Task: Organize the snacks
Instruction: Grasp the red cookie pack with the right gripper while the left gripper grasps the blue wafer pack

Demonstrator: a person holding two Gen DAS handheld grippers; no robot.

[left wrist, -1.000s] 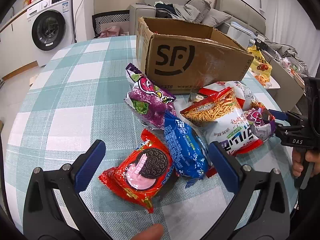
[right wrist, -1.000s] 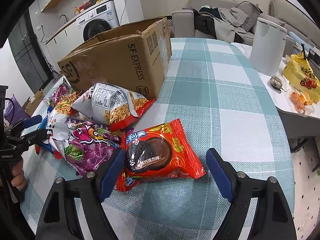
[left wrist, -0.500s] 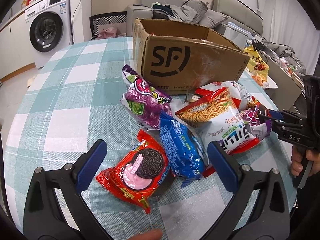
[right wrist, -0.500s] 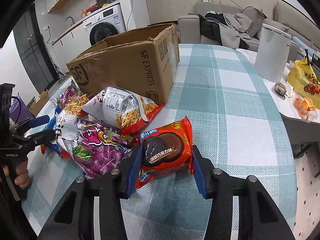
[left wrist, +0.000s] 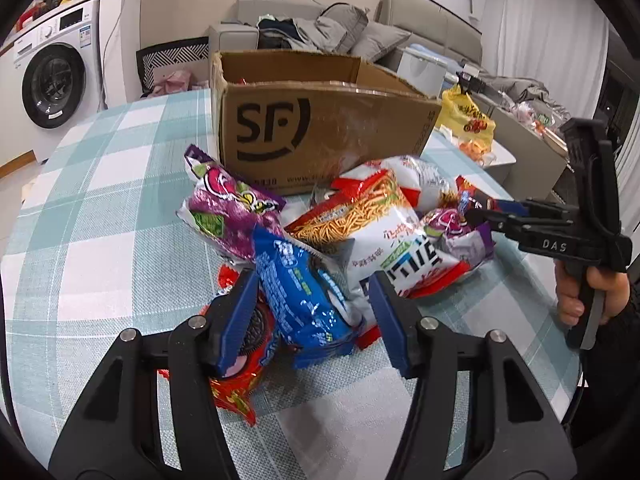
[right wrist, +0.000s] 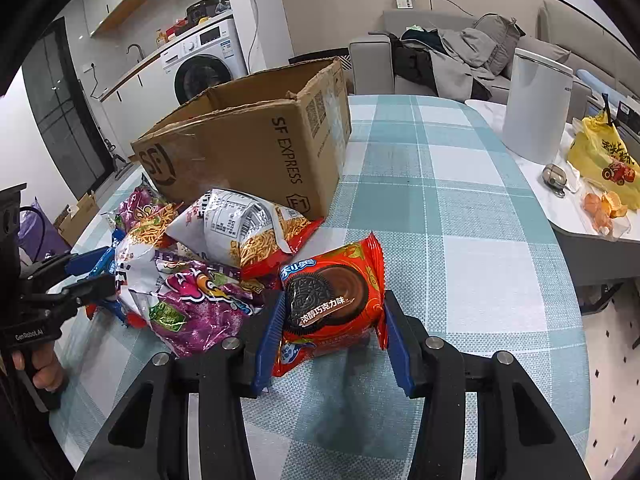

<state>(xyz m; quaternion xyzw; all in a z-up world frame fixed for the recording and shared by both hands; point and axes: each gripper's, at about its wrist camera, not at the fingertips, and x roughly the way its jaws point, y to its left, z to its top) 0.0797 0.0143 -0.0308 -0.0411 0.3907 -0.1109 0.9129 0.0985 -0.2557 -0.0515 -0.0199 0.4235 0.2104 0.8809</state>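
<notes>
Right gripper (right wrist: 332, 336) is clenched on the red cookie pack (right wrist: 332, 300) near the table's (right wrist: 460, 208) front edge. Left gripper (left wrist: 312, 316) has just been closing around the blue cookie pack (left wrist: 304, 296); contact unclear. Lift straight, clear the pile, drop into the cardboard box (left wrist: 320, 128). Checked cloth, sofa behind.

Bare tablecloth (right wrist: 460, 200) right of cardboard box (right wrist: 256, 152).

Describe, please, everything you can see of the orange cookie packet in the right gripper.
The orange cookie packet is a glossy foil wrapper with crimped ends, printed with dark sandwich cookies and white lettering. It sits tilted on the checked tablecloth, pinched across its width by the right gripper, whose blue pads press both sides. Its left edge adjoins the purple bag.
</notes>
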